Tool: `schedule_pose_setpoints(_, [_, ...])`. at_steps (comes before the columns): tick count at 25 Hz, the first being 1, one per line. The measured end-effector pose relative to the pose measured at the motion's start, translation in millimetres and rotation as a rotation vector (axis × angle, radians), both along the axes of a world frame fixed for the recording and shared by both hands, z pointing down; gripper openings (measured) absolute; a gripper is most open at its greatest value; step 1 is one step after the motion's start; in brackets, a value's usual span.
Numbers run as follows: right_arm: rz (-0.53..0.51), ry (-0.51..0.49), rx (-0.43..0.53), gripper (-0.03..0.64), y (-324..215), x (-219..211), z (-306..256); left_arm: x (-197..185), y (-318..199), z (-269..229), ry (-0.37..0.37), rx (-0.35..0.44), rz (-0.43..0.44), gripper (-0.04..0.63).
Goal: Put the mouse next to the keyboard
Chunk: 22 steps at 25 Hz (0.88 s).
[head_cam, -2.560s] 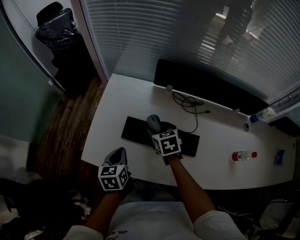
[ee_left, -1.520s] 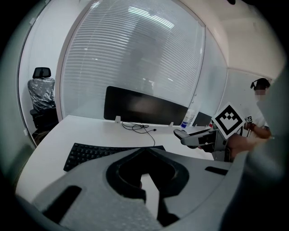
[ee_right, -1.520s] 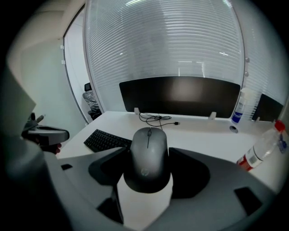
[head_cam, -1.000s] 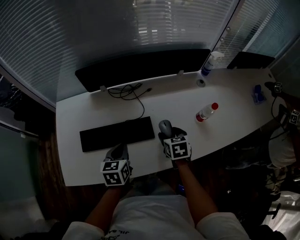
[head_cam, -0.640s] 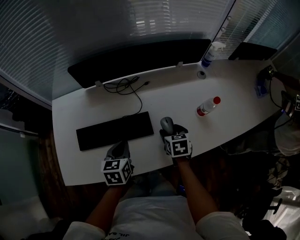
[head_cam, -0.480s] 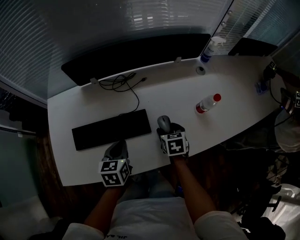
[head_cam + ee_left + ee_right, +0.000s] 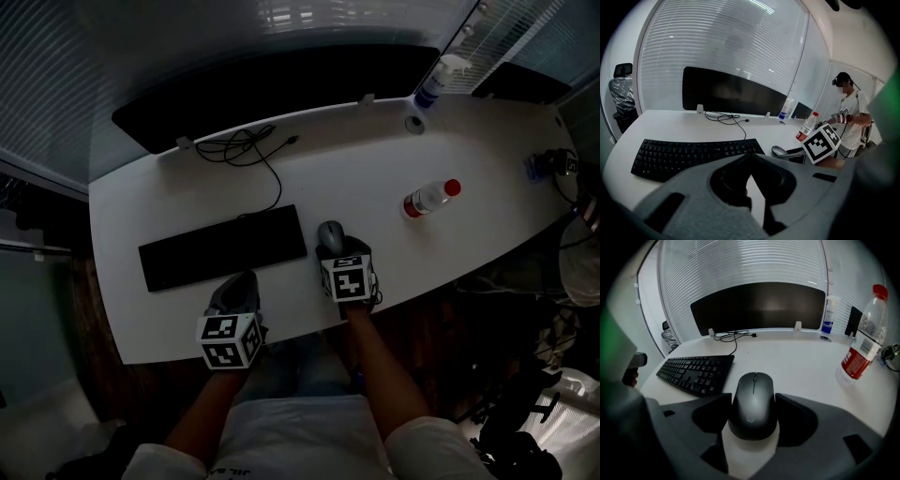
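My right tongs (image 7: 339,253) are closed on the dark grey rounded computer mouse (image 7: 753,399). Their two jaws press against its left and right flanks, and its nose points away from me toward the far edge. The mouse sits low over the white curved tabletop (image 7: 356,178), just beside the right end of the flat black keyboard (image 7: 223,247), with a narrow strip of bare white between them. I cannot tell for certain whether its underside is fully down on the surface.

My left tongs (image 7: 239,286) hover near the front edge of the tabletop, just in front of the keyboard. Their jaws are drawn together at the tips and hold nothing.

Further right, well apart from the mouse, a clear plastic bottle with a red cap and red label (image 7: 429,199) lies on its side. A wide black monitor (image 7: 272,89) stands along the far edge, and a loose black cable (image 7: 253,155) coils in front of it. A white spray bottle with a blue label (image 7: 439,80) stands near its right end.
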State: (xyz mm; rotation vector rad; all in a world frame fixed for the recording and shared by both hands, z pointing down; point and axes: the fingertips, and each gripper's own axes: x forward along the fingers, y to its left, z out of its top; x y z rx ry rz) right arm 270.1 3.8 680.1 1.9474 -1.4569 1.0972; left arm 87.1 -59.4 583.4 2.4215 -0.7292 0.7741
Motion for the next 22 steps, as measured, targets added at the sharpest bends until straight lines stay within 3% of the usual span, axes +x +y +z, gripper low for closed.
schedule_pose_setpoints(22, [-0.056, 0.035, -0.018, 0.298, -5.9, -2.8, 12.7, -3.5, -8.0, -1.3, -0.003, -0.002, -0.016, 0.005])
